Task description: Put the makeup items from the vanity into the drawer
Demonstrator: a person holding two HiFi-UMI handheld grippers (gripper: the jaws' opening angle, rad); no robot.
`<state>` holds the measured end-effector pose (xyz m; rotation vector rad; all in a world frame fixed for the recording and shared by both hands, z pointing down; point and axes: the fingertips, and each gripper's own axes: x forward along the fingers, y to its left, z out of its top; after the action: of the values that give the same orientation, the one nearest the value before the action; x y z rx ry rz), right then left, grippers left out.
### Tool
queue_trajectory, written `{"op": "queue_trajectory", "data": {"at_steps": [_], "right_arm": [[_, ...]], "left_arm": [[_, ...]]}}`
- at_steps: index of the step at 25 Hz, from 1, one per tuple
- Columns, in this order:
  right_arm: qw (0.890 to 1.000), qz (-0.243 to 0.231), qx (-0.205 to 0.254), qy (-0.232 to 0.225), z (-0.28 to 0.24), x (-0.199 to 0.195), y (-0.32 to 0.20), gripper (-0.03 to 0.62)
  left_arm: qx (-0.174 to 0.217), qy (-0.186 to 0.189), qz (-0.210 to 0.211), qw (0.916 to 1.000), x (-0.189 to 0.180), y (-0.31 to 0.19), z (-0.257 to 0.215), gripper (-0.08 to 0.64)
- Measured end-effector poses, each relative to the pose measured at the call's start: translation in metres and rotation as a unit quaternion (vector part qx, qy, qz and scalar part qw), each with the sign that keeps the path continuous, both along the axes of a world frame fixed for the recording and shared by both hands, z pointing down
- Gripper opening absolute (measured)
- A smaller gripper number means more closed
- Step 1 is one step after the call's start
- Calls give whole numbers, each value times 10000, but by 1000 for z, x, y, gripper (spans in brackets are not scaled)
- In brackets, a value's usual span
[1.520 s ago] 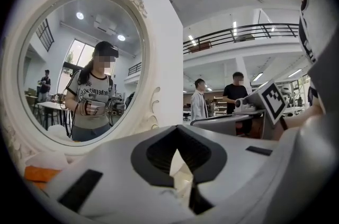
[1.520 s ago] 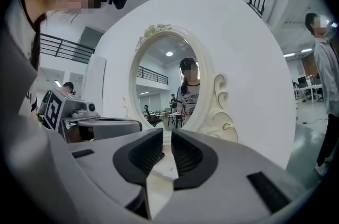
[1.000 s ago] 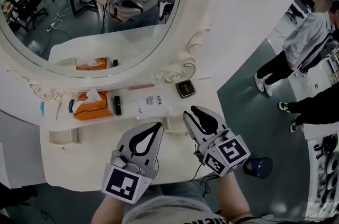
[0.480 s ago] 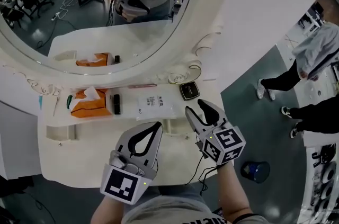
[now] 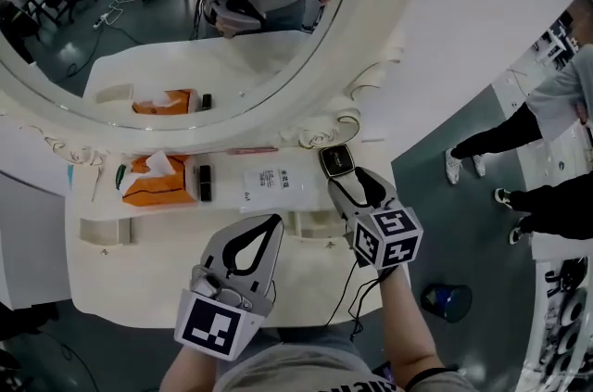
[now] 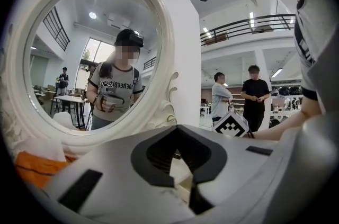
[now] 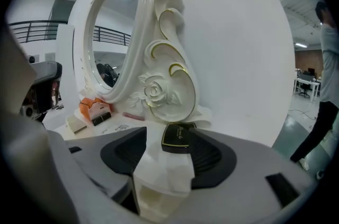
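Note:
A black compact with a gold rim (image 5: 338, 160) lies on the white vanity top (image 5: 167, 274) at the foot of the mirror frame. My right gripper (image 5: 355, 180) points at it from just in front. Its jaws have just been opening and stand open, with nothing between the pads. In the right gripper view the compact (image 7: 180, 134) sits right beyond the right gripper (image 7: 170, 137). A black lipstick tube (image 5: 204, 183) and a pink stick (image 5: 250, 151) lie further left. My left gripper (image 5: 275, 221) hovers over the vanity's front, jaws shut and empty; the left gripper (image 6: 177, 130) faces the mirror.
An orange tissue pack (image 5: 157, 182), a white printed packet (image 5: 269, 184) and a green item (image 5: 121, 181) also lie on the top. Small cream boxes (image 5: 310, 222) (image 5: 104, 233) sit near the front. The oval mirror (image 5: 185, 19) stands behind. People stand on the floor at right (image 5: 519, 140).
My right gripper has moved forward and down to the black compact while its jaws spread apart. The left gripper has stayed almost in place.

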<state>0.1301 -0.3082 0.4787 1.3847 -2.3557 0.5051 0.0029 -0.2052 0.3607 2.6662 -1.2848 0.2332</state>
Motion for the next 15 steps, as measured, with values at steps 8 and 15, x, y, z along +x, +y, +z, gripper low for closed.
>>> {"op": "queue_trajectory", "data": {"at_steps": [8,15], "right_arm": [[9991,97,-256,331,20,5,-12,327],[9978,177,-404,504,32,4,-22,334]], "left_arm": [[-75,-12,-86,9999,-6,-6,5,9],[-131,-5,-164,9998,-13,-11,10,9]]}}
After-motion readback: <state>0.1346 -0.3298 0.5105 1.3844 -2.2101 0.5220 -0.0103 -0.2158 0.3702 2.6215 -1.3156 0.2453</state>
